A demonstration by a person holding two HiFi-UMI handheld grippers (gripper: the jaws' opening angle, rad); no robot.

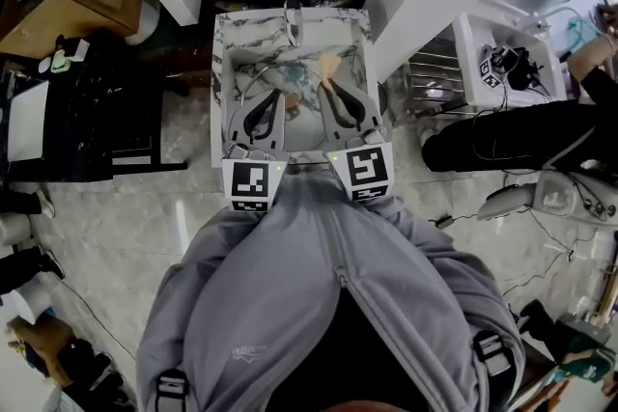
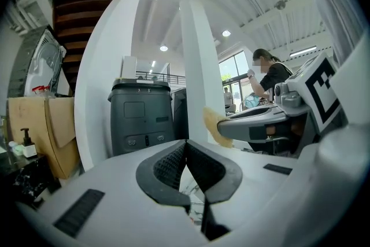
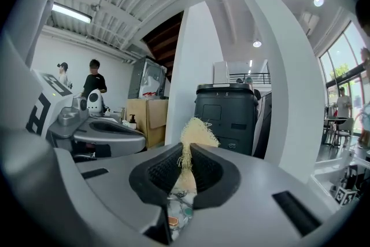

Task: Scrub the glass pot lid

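Scrubbing looks paused or not yet begun, as far as these views let me judge. The glass pot lid (image 1: 253, 74) shows only as a thin curved rim low inside the white-and-grey marbled rectangular basin (image 1: 221, 43), partly under the two grippers, and how clean it is cannot be read. No foam or water shows on it.

The right gripper (image 3: 186, 150) has its jaws closed on a pale beige fibrous scrubbing pad (image 3: 196, 130), whose frayed end sticks out past the tips. From the head camera the pad (image 1: 330, 65) sits over the basin, but that gripper points roughly level, not down, so the pad appears to be clear of the glass.

The left gripper (image 2: 186, 144) has its jaws pressed together at the tips with nothing visible between them. It hangs just beside the right one above the basin's near edge. From its camera the pad (image 2: 213, 124) shows at the right, out in front of the other gripper.

By my reading, what is left is the whole contact part: bringing the pad down onto the lid and steadying the lid with the free gripper.

Legible writing is scarce. The cubes on the grippers carry black-and-white square markers (image 1: 251, 180), not words. The dark grey bin (image 3: 228, 113) and the brown cardboard box (image 3: 147, 118) show no print I can make out.
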